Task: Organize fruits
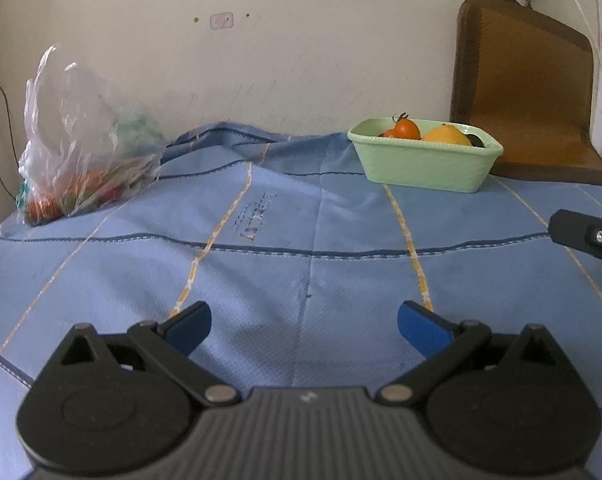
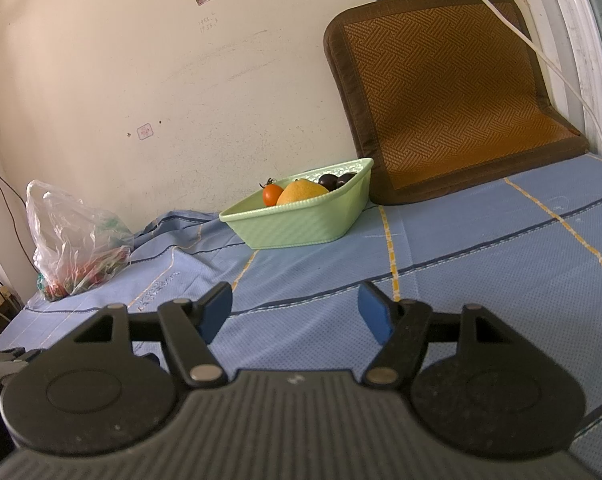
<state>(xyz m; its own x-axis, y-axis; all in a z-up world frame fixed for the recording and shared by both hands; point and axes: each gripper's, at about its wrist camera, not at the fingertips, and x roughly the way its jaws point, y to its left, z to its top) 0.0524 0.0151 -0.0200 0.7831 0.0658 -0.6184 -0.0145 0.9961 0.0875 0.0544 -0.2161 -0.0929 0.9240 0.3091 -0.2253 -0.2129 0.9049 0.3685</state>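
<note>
Between picks, by the look of it: left gripper point(image 1: 304, 330) and right gripper point(image 2: 295, 312) both spread and empty over the blue cloth point(image 1: 301, 248), green basket point(image 1: 423, 162) with fruit ahead, plastic bag point(image 1: 85, 140) far left, likely next reach

1. The crumpled plastic bag point(image 1: 89, 140) blurs its contents: only red, orange and green patches show through.
2. The green basket point(image 1: 421, 160) wall hides the lower parts of the fruit inside.
3. The brown cushion point(image 2: 441, 92) covers the wall behind it.
4. The right claw point(image 1: 585, 236) is cut off by the left wrist view's edge.
</note>
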